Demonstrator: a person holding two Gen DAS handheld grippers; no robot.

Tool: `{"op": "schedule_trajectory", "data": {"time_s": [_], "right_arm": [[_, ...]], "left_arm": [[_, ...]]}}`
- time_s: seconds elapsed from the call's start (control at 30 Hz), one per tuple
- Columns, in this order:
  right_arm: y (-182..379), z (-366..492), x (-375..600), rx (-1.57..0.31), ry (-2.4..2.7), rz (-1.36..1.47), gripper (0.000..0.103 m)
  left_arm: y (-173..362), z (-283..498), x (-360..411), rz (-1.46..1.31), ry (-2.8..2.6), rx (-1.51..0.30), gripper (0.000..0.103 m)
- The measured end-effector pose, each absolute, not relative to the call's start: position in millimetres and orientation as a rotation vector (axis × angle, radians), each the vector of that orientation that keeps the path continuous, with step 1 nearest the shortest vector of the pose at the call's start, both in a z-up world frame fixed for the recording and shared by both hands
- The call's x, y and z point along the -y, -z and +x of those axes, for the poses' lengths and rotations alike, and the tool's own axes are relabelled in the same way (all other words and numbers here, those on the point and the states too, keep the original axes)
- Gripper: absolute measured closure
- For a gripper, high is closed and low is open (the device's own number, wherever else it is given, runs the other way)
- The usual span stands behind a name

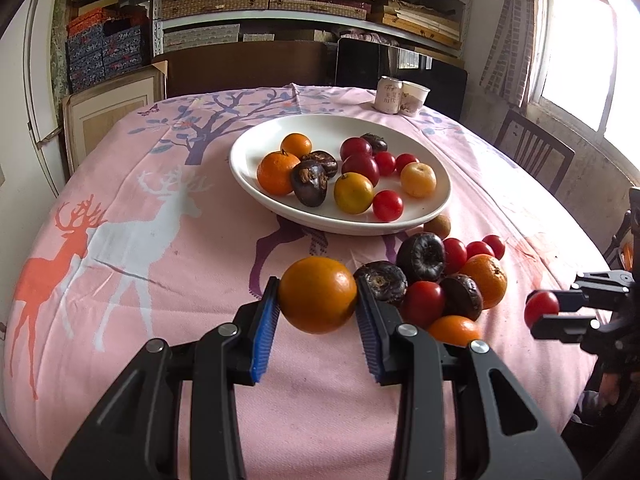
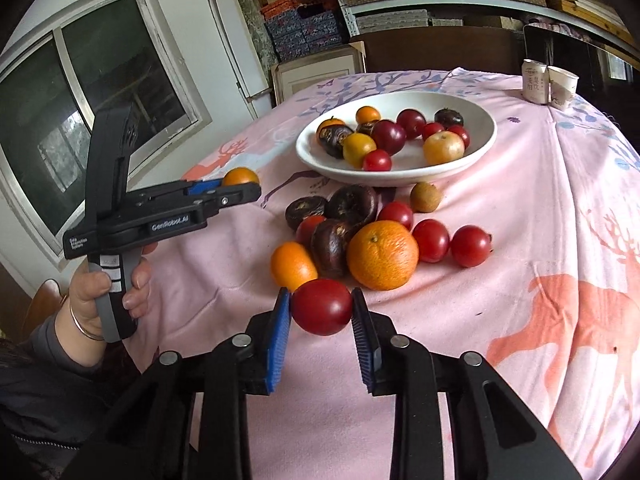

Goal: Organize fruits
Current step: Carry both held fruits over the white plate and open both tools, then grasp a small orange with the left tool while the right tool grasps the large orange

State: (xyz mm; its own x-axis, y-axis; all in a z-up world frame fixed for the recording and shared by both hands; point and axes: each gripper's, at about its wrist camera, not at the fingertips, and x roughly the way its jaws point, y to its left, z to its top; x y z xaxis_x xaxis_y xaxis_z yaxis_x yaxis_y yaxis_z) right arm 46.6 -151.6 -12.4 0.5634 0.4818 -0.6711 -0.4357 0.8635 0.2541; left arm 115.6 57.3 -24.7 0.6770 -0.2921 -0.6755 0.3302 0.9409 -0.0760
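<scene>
Left tongs (image 1: 317,300): clenched on an orange (image 1: 317,294), blue pads pressed to both its sides, fruit lifted clear of the pink deer-print cloth (image 1: 140,240) covering the desk. From the right wrist view the same tongs (image 2: 240,188) show side-on, gripped by a hand (image 2: 108,284) with a bangle at the wrist; the orange (image 2: 240,176) peeks out above the fingers.

Right tongs (image 2: 321,308): grasping a red cherry tomato (image 2: 322,306), pads tight on either side. The left wrist view shows them (image 1: 544,314) at the far right edge, tomato (image 1: 541,308) at the tips, raised above the cloth.

White plate (image 1: 256,148) sits toward the middle of the desk. It holds a mix: small oranges, yellow-orange citrus, red tomatoes, dark brown wrinkled fruits.

Loose pile (image 2: 360,232) on the cloth just in front of the plate: a large orange (image 2: 382,254), a smaller one (image 2: 293,266), several red tomatoes, four dark wrinkled fruits, and one small brown fruit (image 2: 425,197) nearest the plate rim. The pieces mostly touch each other.

Far edge of desk: a can (image 1: 387,94) and a paper cup (image 1: 414,98), side by side. Shelves of stacked boxes behind; a window at each side.
</scene>
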Motion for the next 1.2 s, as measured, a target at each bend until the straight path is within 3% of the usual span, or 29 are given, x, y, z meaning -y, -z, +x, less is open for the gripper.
{"op": "schedule_trajectory", "data": {"time_s": [0.37,0.77,0.8,0.83,0.87,0.9,1.2], "right_arm": [[-40,156,190,-0.746,-0.426,0.161,0.073],[-34,251,179,-0.783,-0.356,0.171,0.072],[-33,256,178,-0.788,-0.358,0.17,0.07],[-32,258,178,-0.79,-0.355,0.175,0.057],[-33,259,178,-0.782,-0.342,0.181,0.05],[-35,257,180,-0.769,-0.336,0.186,0.045],[-42,201,193,-0.73,-0.349,0.167,0.045]], "left_arm": [[-22,181,-10,0.087,0.36,-0.724,0.066],[-8,274,24,0.112,0.303,-0.791,0.066],[-5,277,24,0.109,0.301,-0.801,0.061],[-4,280,24,0.104,0.295,-0.809,0.055],[-3,280,23,0.096,0.282,-0.803,0.044],[-5,278,21,0.09,0.276,-0.792,0.041],[-12,207,7,0.157,0.312,-0.764,0.036]]}}
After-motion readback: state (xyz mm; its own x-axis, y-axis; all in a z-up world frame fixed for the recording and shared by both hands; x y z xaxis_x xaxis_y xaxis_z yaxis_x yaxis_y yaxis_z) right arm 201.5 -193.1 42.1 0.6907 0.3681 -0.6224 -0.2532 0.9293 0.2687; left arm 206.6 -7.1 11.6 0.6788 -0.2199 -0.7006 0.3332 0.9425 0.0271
